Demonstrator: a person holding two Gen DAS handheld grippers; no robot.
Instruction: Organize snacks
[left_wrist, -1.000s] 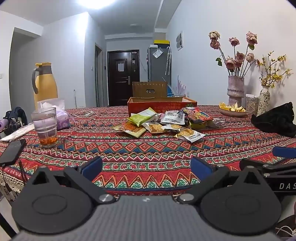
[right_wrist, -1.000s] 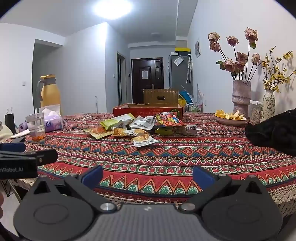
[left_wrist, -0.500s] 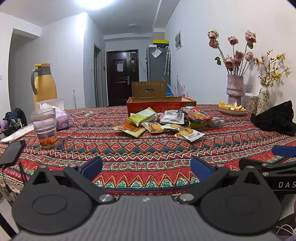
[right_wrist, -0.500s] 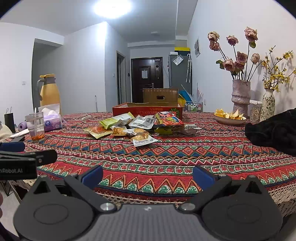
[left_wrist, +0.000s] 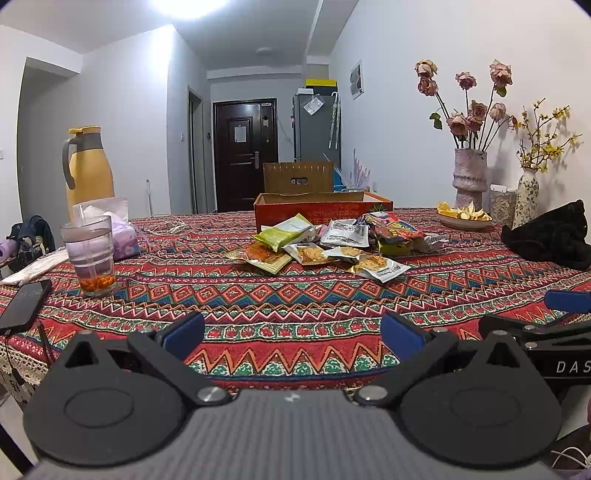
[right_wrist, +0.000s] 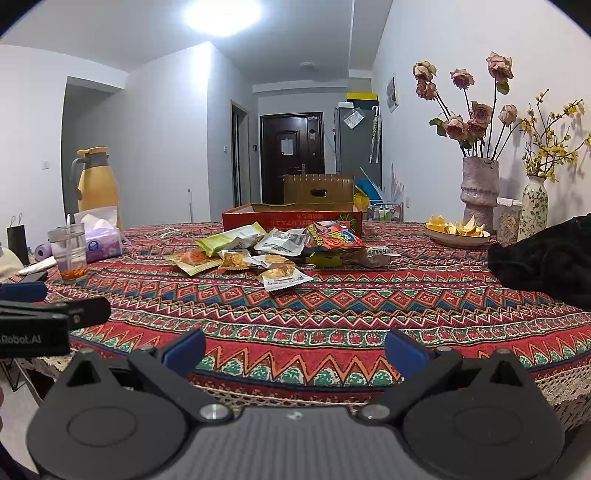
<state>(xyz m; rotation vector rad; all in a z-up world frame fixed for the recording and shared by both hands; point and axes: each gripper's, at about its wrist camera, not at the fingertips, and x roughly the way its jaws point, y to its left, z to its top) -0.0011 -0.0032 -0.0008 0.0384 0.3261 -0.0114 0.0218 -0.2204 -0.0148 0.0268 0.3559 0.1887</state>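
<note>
A heap of snack packets (left_wrist: 332, 247) (right_wrist: 273, 251) lies mid-table on the patterned cloth, just in front of an open red cardboard box (left_wrist: 321, 210) (right_wrist: 291, 218). A green packet (left_wrist: 286, 234) and a small cracker packet (left_wrist: 380, 267) are among them. My left gripper (left_wrist: 293, 332) hovers open at the near table edge, well short of the packets, with nothing between its blue pads. My right gripper (right_wrist: 295, 349) is open too, also at the near edge and holding nothing. Each gripper shows at the side of the other's view.
On the left stand a glass with a straw (left_wrist: 88, 254), a phone (left_wrist: 24, 304), a tissue pack (left_wrist: 122, 236) and a yellow jug (left_wrist: 88, 166). On the right are a plate of peels (left_wrist: 463, 216), two vases (left_wrist: 469, 177) and a black garment (left_wrist: 550, 240).
Both views have shifted very slightly; the grippers stay open and nearly still at the table edge. Nothing on the table has moved.
</note>
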